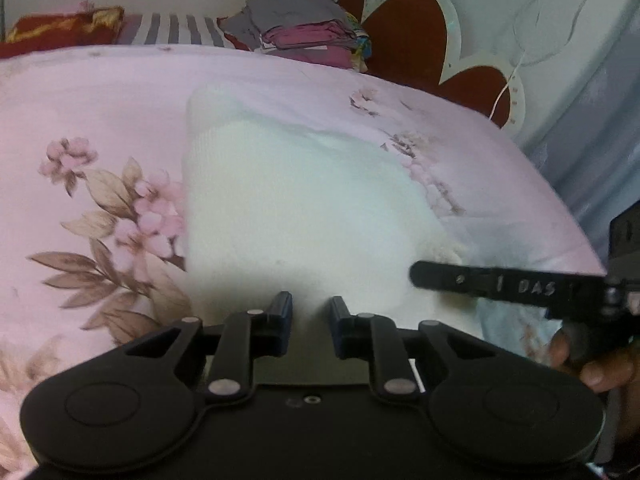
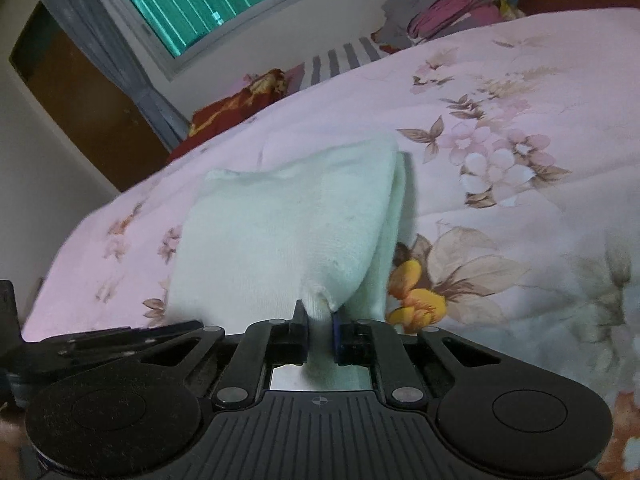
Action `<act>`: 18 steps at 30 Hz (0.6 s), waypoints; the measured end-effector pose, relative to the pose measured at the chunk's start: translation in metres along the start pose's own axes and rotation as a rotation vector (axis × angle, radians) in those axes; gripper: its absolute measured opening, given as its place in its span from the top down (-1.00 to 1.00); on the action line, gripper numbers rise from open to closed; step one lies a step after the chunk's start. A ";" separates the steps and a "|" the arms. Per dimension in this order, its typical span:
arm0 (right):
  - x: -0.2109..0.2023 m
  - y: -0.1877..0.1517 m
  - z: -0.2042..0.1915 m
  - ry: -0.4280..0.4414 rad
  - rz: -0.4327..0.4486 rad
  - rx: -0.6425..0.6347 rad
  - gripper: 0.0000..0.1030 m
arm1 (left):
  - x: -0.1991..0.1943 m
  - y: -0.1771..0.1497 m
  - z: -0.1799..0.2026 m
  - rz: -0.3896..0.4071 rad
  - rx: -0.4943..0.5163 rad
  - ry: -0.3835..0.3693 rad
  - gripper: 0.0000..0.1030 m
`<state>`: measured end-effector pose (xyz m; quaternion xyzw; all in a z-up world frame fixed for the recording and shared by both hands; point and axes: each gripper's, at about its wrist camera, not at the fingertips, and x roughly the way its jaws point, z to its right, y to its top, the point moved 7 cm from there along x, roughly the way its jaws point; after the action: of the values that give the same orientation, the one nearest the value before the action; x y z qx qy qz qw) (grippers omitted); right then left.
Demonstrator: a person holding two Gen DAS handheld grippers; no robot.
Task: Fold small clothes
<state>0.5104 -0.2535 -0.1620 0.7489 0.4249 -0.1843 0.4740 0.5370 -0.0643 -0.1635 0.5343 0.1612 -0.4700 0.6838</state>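
Lying on the bed's pink floral bedsheet (image 1: 100,120), the white garment (image 1: 288,208) is a small knitted cloth, pale and soft, spread roughly in the middle of the bed with its far corner turned up a little. In the right wrist view one near corner of it is lifted off the sheet and bunched into a narrow neck, with a second layer of the cloth hanging down just beside it on the right.

The right claw (image 2: 319,322) is clenched on that bunched corner: both fingers press the white fabric between them, and a little of the cloth runs back behind the pads toward the claw's body. In the left wrist view the same claw enters from the right edge as a dark finger laid against the garment's near right edge, with a person's hand (image 1: 588,360) gripping its handle.

The left claw (image 1: 310,308) sits at the garment's near edge with its fingers narrowed to a small gap. White cloth shows in that gap, but whether the pads actually pinch it cannot be told.

Farther off, a stack of folded clothes (image 1: 304,28) in grey and magenta rests at the head of the bed beside a striped pillow (image 1: 176,28) and a red-and-gold cushion (image 1: 60,28). A window (image 2: 192,0) with teal panes stands behind the bed.
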 end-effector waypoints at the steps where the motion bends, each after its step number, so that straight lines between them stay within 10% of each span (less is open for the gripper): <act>1: 0.000 0.000 0.001 -0.004 -0.005 -0.007 0.82 | 0.001 0.000 0.000 0.000 0.000 -0.001 0.64; 9: -0.009 -0.004 0.008 -0.018 -0.017 -0.037 0.80 | -0.041 0.022 -0.024 0.131 -0.055 -0.033 0.52; 12: -0.038 0.020 0.001 -0.083 0.122 -0.074 0.17 | -0.048 0.055 -0.043 0.209 -0.064 -0.006 0.52; 18: 0.011 0.074 -0.037 -0.106 0.143 -0.188 0.37 | 0.000 0.100 -0.042 0.220 0.000 -0.025 0.52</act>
<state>0.5717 -0.2309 -0.1106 0.7189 0.3602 -0.1486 0.5757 0.6302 -0.0282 -0.1213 0.5429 0.0932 -0.3988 0.7332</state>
